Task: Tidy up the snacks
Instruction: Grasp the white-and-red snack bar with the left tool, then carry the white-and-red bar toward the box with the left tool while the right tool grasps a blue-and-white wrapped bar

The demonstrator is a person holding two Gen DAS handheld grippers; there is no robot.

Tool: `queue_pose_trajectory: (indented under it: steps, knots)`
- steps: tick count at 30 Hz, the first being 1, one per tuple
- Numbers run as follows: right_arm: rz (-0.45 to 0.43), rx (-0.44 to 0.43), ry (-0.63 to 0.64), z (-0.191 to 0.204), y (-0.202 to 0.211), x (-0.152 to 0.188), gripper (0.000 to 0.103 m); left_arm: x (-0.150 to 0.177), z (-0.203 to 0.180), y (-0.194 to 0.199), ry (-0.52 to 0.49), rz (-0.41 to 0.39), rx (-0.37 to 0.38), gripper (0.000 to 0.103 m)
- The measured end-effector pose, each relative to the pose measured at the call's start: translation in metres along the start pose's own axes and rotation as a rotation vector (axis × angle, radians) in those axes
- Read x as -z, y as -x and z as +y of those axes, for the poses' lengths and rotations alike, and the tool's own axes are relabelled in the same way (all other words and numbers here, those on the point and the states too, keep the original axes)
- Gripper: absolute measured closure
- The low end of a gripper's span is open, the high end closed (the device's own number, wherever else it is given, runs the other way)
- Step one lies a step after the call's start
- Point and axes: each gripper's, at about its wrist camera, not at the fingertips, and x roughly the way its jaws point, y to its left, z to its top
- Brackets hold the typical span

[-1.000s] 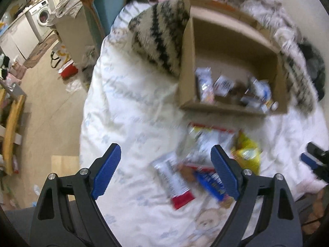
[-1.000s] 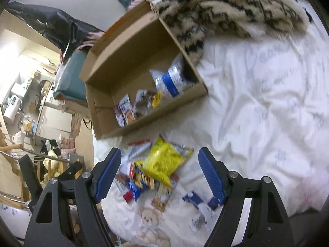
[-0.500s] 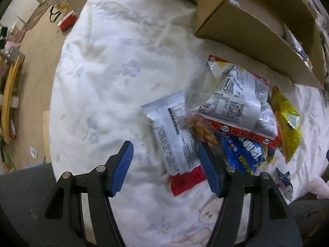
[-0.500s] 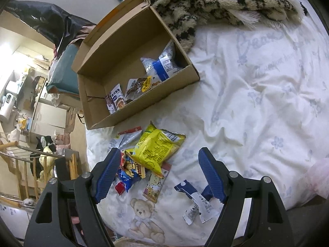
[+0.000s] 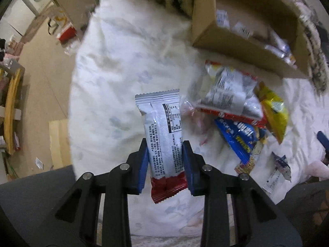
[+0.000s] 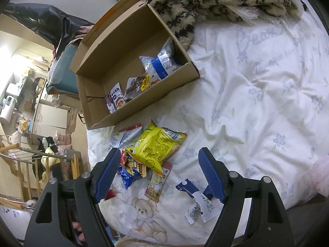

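Snacks in cardboard box [image 5: 242, 41] motion-blurred, unreadable.

The right hand-held gripper [image 6: 159, 171] fills the bottom of the frame, its blue pads [image 6: 210, 175] standing wide apart with nothing between them but the bed [image 6: 257, 94] below. Just above its left pad lies a heap of snacks: a yellow packet [image 6: 157, 147] on top, a blue packet [image 6: 129, 173] under its lower left corner, a silver packet with a red edge [image 6: 125, 136] behind. A small pouch with a cartoon print [image 6: 157, 183] lies just below the yellow one, and a blue-and-white wrapper [image 6: 197, 200] sits near the right pad. In the upper left centre stands an open cardboard box [image 6: 178, 78] holding several packets, touching a striped furry blanket [image 6: 216, 0] at the top.
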Motion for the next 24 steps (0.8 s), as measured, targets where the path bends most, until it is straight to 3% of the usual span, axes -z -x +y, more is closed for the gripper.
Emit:
queue_pose_trajectory:
  steps: [3,7,13,19,21,22,23,24]
  knots:
    - [0.011,0.008,-0.006,-0.001,-0.001,0.001,0.022,0.003,0.005,0.019,0.010,-0.053,0.041,0.076]
    - [0.062,0.081,-0.005,-0.007,-0.009,0.008,0.022,0.000,-0.009,0.023,-0.024,-0.071,0.088,0.076]
    - [0.225,0.243,-0.015,-0.025,-0.041,0.041,0.022,0.005,-0.039,0.028,-0.121,-0.104,0.098,0.076]
    - [0.339,0.310,0.208,0.004,-0.071,0.062,0.031,0.005,-0.043,0.030,-0.123,-0.112,0.124,0.076]
    - [0.397,0.341,0.242,0.006,-0.085,0.070,0.043,0.005,-0.040,0.031,-0.115,-0.117,0.127,0.076]
    - [0.415,0.379,0.265,0.005,-0.092,0.074,0.055,0.004,-0.038,0.032,-0.107,-0.118,0.131,0.076]
    - [0.406,0.402,0.285,0.006,-0.094,0.074,0.075,0.004,-0.036,0.032,-0.097,-0.118,0.134,0.076]
    - [0.396,0.409,0.294,0.007,-0.094,0.073,0.083,0.004,-0.034,0.032,-0.090,-0.119,0.136,0.076]
